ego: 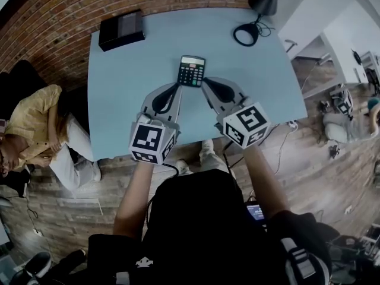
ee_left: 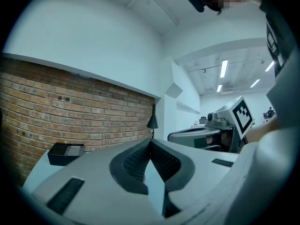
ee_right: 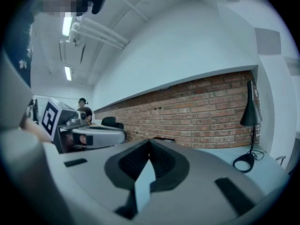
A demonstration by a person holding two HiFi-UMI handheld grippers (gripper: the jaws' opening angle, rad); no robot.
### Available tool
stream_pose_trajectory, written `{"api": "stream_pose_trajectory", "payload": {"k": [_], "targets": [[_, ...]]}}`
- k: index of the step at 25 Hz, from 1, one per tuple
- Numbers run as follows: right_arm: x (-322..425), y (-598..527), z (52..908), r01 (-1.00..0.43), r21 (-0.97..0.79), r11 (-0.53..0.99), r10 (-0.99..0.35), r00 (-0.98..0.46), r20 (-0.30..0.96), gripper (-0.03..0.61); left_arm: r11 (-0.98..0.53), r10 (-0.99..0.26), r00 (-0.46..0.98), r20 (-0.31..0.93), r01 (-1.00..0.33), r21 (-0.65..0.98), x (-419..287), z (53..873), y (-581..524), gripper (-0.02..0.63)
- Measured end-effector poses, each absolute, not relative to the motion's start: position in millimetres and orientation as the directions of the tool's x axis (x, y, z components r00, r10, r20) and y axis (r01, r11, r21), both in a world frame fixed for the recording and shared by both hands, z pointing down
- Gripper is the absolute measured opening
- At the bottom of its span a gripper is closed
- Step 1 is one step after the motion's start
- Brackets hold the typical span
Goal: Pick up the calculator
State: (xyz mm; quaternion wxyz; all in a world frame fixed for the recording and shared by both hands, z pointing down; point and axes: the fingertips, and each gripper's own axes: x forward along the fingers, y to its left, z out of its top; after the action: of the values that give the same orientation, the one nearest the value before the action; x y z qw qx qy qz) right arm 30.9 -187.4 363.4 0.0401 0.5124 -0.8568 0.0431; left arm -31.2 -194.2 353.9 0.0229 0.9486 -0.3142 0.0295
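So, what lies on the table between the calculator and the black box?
Nothing. In the head view, the stretch of table between the calculator and the black box is bare.

Bare tabletop (ego: 119, 100) is lying open on either side of me. The calculator (ego: 192, 71) is sitting just ahead of my left gripper (ego: 177, 86) and right gripper (ego: 205, 82). A black box (ego: 121, 30) is blocking the far left corner, and a lamp base (ego: 246, 34) is occupying the far right.

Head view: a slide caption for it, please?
Left gripper and right gripper, both shut, point at a calculator on a blue table.
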Motion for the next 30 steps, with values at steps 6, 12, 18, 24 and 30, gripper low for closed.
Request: {"api": "stream_pose_trajectory", "payload": {"k": [6,12,18,24,30], "targets": [[51.2,-214.2,370.6,-0.867,-0.059,0.496,-0.857,-0.499,0.129,0.002,-0.769,-0.634,0.768,0.087,-0.638,0.028,-14.6,355.8,-216.2,0.009],[68.2,-245.3,380.4,-0.846,-0.083,0.527,-0.834,-0.533,0.143,0.002,-0.739,-0.668,0.738,0.095,-0.673,0.029,-3.1,359.7,-241.4,0.008],[80.7,-273.9,394.0,-0.827,-0.105,0.552,-0.809,-0.562,0.171,0.002,-0.705,-0.702,0.705,0.100,-0.708,0.036,2.6,363.2,-261.8,0.008],[97.5,-302.6,423.4,-0.821,-0.142,0.553,-0.790,-0.571,0.223,0.003,-0.672,-0.729,0.673,0.127,-0.738,0.053,8.0,375.8,-276.2,0.008],[115.1,-334.6,457.0,-0.823,-0.186,0.536,-0.777,-0.567,0.272,0.003,-0.636,-0.755,0.634,0.169,-0.770,0.048,9.4,385.1,-291.3,0.009]]}}
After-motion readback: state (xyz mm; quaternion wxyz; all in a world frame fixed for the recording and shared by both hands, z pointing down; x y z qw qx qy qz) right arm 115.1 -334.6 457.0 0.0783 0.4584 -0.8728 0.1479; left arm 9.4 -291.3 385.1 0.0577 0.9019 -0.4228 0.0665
